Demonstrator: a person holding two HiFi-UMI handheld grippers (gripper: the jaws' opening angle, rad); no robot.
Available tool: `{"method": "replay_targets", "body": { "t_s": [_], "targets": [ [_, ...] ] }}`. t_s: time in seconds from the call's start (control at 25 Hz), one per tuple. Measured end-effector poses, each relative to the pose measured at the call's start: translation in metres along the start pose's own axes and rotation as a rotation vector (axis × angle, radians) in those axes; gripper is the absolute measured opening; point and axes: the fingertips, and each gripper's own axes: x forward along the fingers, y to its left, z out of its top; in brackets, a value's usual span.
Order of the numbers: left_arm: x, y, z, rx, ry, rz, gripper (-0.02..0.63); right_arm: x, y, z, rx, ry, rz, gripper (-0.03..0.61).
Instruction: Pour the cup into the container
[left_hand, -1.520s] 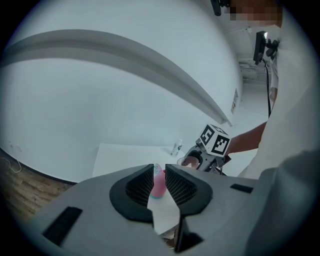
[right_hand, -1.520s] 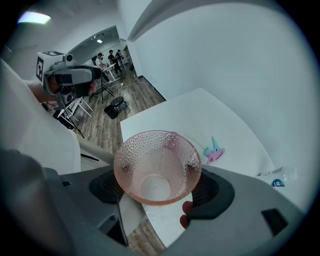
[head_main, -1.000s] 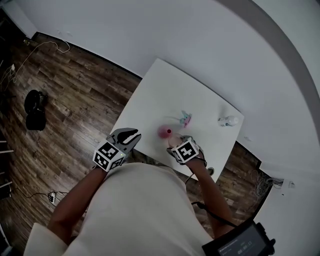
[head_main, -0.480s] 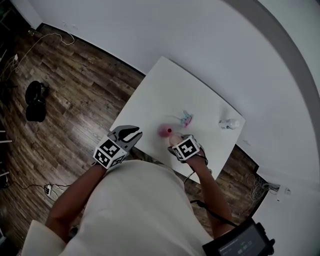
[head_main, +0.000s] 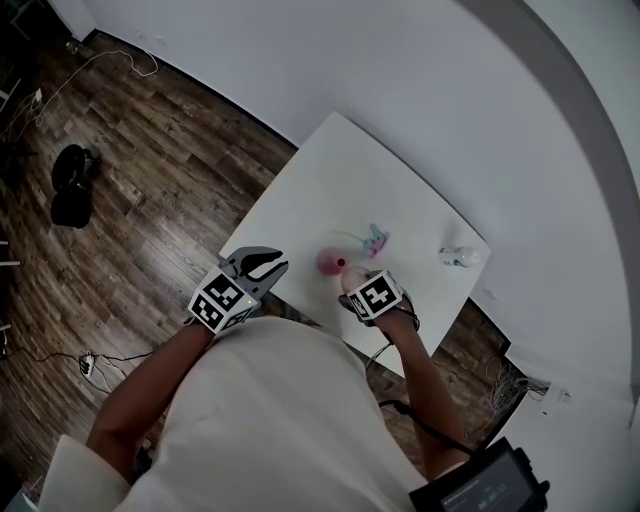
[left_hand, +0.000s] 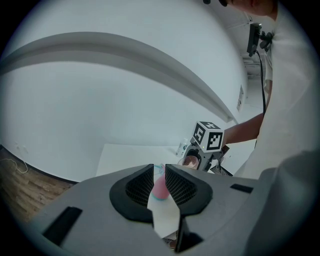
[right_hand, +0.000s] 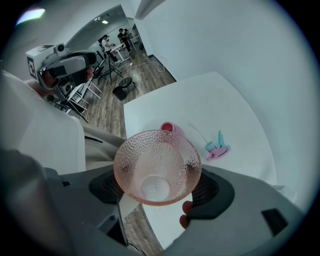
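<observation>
The right gripper (right_hand: 159, 186) is clamped on the pink dimpled cup (right_hand: 157, 167). The cup's long axis runs along the jaws, with its mouth toward that gripper's camera and its base toward the white table (head_main: 330, 180). It hangs over the table's near edge, just beside the pink bottle (head_main: 330, 262). A teal and pink sprayer head (head_main: 372, 238) lies behind the bottle, and beyond it the tabletop stretches wide. The left gripper (head_main: 272, 265) hovers at the near-left edge, its jaws a little apart and holding nothing. Compared with one second ago, both grippers have hardly moved.
</observation>
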Motion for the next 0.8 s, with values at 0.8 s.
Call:
{"method": "replay_targets", "body": {
  "t_s": [0.8],
  "targets": [
    [-0.015, 0.012, -0.003, -0.035, -0.022, 0.05, 0.064, 0.004, -0.001, 0.006, -0.042, 0.118, 0.028, 0.374]
  ]
}}
